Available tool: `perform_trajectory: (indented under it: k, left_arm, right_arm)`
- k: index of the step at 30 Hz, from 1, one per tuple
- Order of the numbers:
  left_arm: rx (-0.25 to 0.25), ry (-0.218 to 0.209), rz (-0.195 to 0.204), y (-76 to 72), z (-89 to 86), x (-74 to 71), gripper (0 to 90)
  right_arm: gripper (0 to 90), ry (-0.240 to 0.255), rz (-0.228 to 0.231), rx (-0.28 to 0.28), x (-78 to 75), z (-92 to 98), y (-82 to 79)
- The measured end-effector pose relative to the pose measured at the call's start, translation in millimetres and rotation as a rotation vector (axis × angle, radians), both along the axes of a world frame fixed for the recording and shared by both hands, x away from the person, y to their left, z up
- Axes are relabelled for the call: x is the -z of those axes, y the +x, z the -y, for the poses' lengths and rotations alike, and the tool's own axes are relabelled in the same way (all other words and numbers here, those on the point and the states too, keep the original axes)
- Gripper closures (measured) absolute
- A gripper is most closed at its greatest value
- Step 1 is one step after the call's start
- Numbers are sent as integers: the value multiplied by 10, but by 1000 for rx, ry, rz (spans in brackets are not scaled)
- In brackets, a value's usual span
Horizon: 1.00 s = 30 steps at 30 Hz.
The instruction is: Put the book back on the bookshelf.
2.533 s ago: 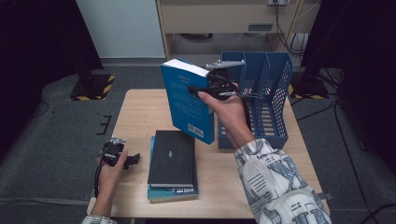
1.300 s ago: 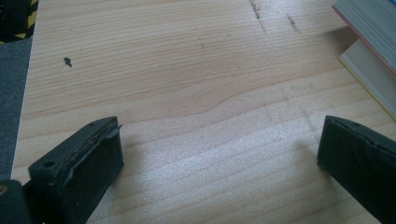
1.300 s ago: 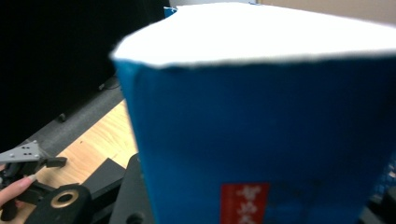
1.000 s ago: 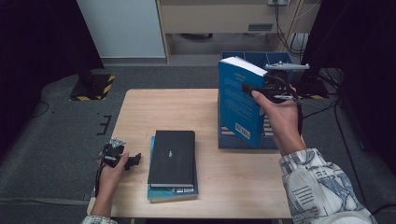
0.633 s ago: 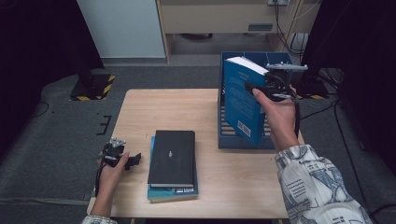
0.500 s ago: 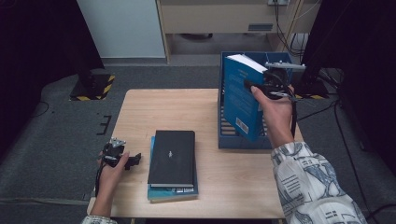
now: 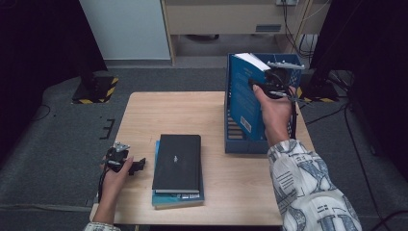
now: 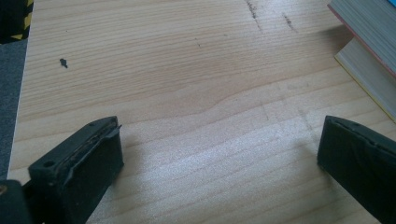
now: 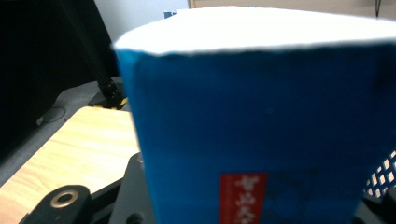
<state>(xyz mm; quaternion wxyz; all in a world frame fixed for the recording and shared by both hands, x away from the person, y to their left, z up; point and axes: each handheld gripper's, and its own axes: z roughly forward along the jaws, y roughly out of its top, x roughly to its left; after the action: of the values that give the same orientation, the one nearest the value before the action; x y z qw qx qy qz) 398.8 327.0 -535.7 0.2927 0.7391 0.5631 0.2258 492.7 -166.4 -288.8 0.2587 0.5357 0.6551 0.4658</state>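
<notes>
**Filing the blue book in the rack**

Resting at the table's (image 7: 144, 110) left edge, the left gripper (image 7: 126, 162) has its jaws spread wide over bare wood, holding nothing. Beside it lies a black notebook (image 7: 177, 162) on a teal book (image 7: 179, 198). Farther right, the right gripper (image 7: 263, 86) is clamped across the upper part of the blue book (image 7: 244, 98), held upright and partly down in the blue file rack (image 7: 244, 146). The book looks thick, stiff and fairly heavy, with a glossy cover that could slip; a grip near the spine seems safest.
</notes>
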Motion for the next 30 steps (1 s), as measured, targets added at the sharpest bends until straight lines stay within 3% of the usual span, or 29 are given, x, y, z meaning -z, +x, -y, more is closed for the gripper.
perform_trajectory:
  k: [15, 30]
  left_arm:
    - [9, -2, -1, -2, 6, -1, 0]
    - [14, -2, -3, 5, 5, -3, 0]
  right_arm:
    - [612, -2, 5, 63, 114, -169, 200]
    - [612, 1, 10, 90, 255, -281, 348]
